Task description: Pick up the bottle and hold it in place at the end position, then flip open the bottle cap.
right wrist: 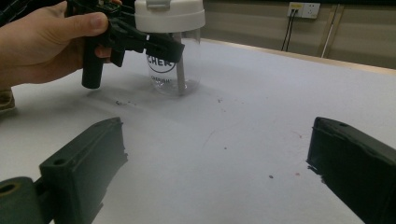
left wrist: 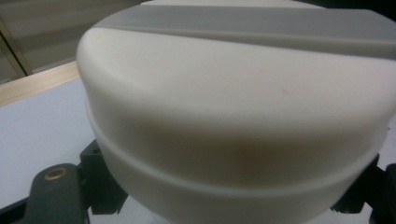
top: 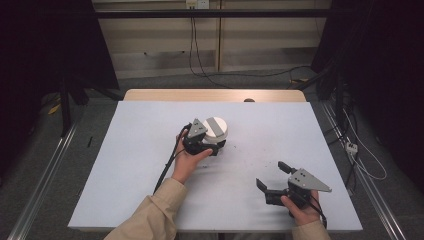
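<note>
Jar (right wrist: 172,60) is standing upright mid-counter (top: 125,165), lid (top: 216,128) still seated. Left tongs (top: 209,145) are clamping the jar just under the lid, steadying it. Right tongs (top: 274,176) are hovering released, well apart. Judging: opening not yet begun.

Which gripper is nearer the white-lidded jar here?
Left. The left gripper is at the jar, jaws around its white lid. The right gripper sits open, well apart, toward the table's near right.

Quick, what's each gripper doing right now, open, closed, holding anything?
Left gripper: shut on the white lid of the clear bottle.
Right gripper: open, holding nothing, low over the table.
</note>
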Demonstrator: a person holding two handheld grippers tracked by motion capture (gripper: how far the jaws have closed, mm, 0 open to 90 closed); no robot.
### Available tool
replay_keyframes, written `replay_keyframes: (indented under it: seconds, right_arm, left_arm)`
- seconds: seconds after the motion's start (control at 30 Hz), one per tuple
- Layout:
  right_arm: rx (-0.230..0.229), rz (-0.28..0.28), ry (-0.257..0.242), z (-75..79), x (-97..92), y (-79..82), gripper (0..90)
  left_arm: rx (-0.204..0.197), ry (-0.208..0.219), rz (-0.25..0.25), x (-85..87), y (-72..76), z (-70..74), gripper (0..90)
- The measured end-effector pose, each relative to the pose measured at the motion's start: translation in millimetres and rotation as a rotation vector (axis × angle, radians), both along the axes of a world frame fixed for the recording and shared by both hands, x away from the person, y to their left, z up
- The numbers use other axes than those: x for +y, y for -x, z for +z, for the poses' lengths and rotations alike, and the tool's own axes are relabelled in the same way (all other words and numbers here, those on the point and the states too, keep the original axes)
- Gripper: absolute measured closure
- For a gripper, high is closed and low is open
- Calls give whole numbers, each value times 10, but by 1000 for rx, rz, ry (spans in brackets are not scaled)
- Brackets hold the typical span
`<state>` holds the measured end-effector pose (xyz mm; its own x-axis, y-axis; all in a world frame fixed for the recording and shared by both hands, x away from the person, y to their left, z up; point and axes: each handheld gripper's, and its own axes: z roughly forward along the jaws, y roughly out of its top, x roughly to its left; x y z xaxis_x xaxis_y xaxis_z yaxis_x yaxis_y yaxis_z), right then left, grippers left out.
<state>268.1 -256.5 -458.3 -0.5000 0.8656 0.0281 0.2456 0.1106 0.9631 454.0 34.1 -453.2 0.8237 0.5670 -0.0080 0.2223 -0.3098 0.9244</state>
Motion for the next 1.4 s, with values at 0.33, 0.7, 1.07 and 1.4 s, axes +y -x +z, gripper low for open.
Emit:
replay_keyframes:
  seconds: [0.33,0.7,1.07,1.4]
  right_arm:
    - [44,-11,-10,48,73,-148,40]
    - [82,-6,-37,133,171,-305,56]
    - [102,12,-38,159,278,-423,80]
    - [110,32,-34,238,395,-549,118]
  left_arm:
    - [-8,24,6,12,7,-35,184]
    - [0,27,9,12,9,-38,184]
    - [3,25,7,12,11,-37,184]
    - [5,24,8,13,13,-37,184]
